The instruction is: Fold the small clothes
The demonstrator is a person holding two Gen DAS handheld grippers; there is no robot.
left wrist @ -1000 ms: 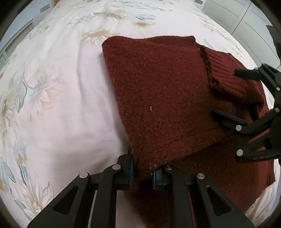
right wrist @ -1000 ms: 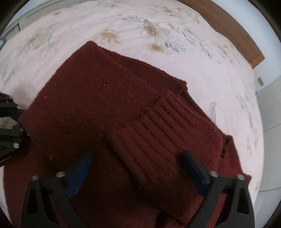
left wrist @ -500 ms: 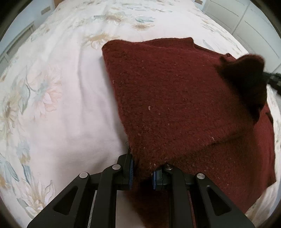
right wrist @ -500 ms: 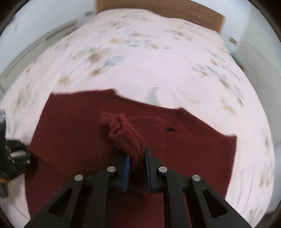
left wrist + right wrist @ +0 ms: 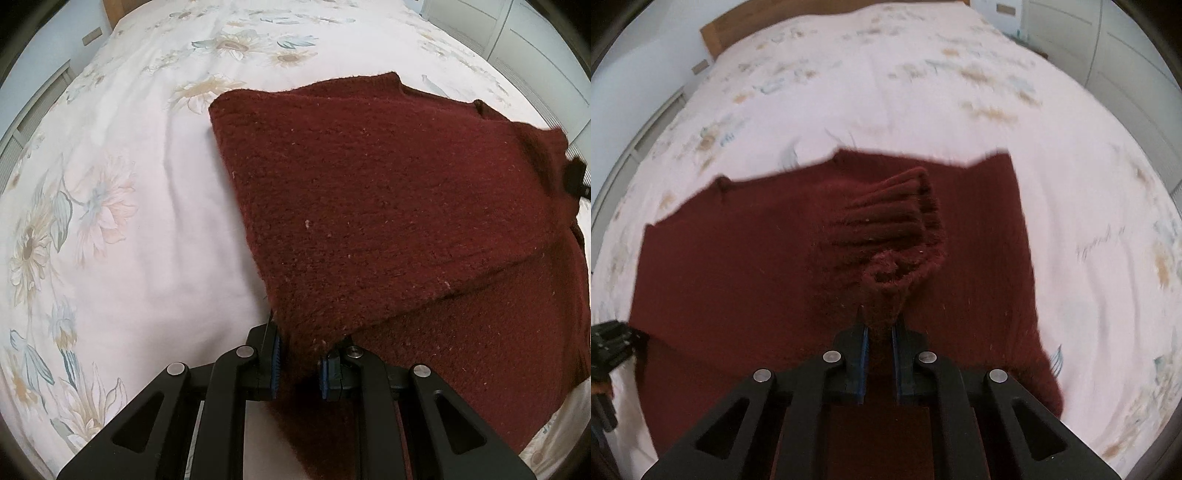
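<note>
A dark red knitted sweater [image 5: 388, 206] lies on the bed, one side folded over its body. My left gripper [image 5: 298, 363] is shut on the near corner of that folded layer. In the right wrist view the sweater [image 5: 738, 266] spreads across the bed, and my right gripper [image 5: 879, 338] is shut on the ribbed cuff [image 5: 897, 236] of a sleeve, held bunched above the body. The right gripper shows as a dark shape at the right edge of the left wrist view [image 5: 574, 179]. The left gripper shows at the left edge of the right wrist view [image 5: 609, 347].
The bed is covered by a white sheet with a pale flower print [image 5: 110, 192]. A wooden headboard [image 5: 746, 22] stands at the far end. White cupboard doors [image 5: 524, 33] line the right side. The sheet continues around the sweater [image 5: 1089, 229].
My right gripper went from open over the ribbed cuff to shut on it, then lifted and carried it to the sweater's right side. The left gripper kept its hold and barely moved.
</note>
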